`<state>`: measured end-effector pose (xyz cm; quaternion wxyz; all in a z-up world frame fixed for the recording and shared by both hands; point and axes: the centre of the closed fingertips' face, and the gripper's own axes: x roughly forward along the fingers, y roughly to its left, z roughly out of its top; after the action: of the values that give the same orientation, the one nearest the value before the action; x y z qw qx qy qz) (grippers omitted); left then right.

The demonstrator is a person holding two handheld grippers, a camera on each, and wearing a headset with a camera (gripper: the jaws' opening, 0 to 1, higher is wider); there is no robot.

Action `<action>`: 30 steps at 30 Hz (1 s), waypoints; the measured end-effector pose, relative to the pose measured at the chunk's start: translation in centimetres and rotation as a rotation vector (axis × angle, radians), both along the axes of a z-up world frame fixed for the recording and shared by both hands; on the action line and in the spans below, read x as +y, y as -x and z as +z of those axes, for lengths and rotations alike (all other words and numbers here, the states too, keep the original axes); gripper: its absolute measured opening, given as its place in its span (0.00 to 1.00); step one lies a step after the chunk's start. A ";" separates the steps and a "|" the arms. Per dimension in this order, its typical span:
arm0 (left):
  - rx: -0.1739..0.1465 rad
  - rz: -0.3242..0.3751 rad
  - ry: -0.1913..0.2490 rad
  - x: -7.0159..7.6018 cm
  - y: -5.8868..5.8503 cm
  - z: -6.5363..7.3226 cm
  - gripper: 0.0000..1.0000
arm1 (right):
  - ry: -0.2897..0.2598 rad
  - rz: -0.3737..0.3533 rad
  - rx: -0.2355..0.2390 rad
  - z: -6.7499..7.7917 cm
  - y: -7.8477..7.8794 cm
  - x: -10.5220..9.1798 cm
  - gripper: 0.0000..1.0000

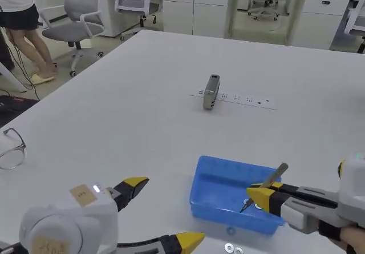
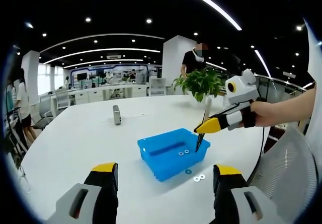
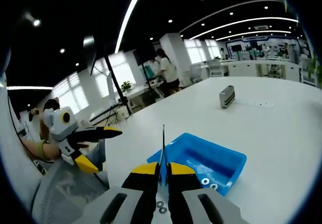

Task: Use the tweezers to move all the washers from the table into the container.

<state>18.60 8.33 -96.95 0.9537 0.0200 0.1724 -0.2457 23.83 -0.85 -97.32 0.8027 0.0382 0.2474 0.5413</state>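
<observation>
Table [image 1: 142, 123]: white bench top that takes most of the head view. It is smooth, so flat washers probably slide when nudged.
Container [image 1: 217, 208]: blue open tray, lower centre-right of the head view, flat on the table.
Left gripper [image 1: 170, 210]: lower left of the head view, jaws wide apart and holding nothing, well apart from the container. It is free to steady the container's wall if the tray shifts.
Right gripper [image 1: 259, 196]: lower right of the head view, jaws closed on the tweezers' body.
Tweezers [image 1: 274, 177]: tips point down into the near right corner of the container. Tip gap and any washer between the tips: cannot tell.
Washers in container [image 2: 183, 152]: two, side by side on the floor, just beside the tips.
Washers on table [image 2: 199, 177]: three, close to the container's near wall, at lower centre of the left gripper view.
Step in hand: judged a drop-off into the container. Keep the tips low over the floor before easing the squeeze, so nothing bounces out.
Next pick: take one washer by its rim at a shallow angle, with a steady squeeze, and lift clear of the wall.
Sticker [image 1: 83, 194]: small yellow label on the left gripper, print too small to read. No brand legible anywhere.
</observation>
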 end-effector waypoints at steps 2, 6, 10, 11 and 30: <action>0.000 0.000 -0.002 0.0 0.0 0.0 0.79 | 0.006 0.009 0.015 -0.5 0.5 0.0 0.03; 0.002 -0.003 -0.001 -0.1 0.0 0.0 0.79 | 0.026 0.020 0.034 -1.6 1.0 -0.1 0.04; 0.003 -0.004 -0.002 -0.1 0.1 0.0 0.79 | 0.048 0.034 0.050 -2.7 1.4 -0.3 0.04; 0.002 -0.003 -0.003 -0.1 0.0 0.0 0.79 | 0.054 0.038 0.054 -3.0 1.5 -0.3 0.04; 0.007 -0.007 -0.015 -0.1 0.1 -0.2 0.79 | 0.189 0.122 0.021 -6.1 2.9 0.0 0.04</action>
<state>18.51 8.24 -97.17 0.9520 0.0268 0.1777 -0.2479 20.97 -0.84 -103.44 0.7658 -0.0474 0.3076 0.5628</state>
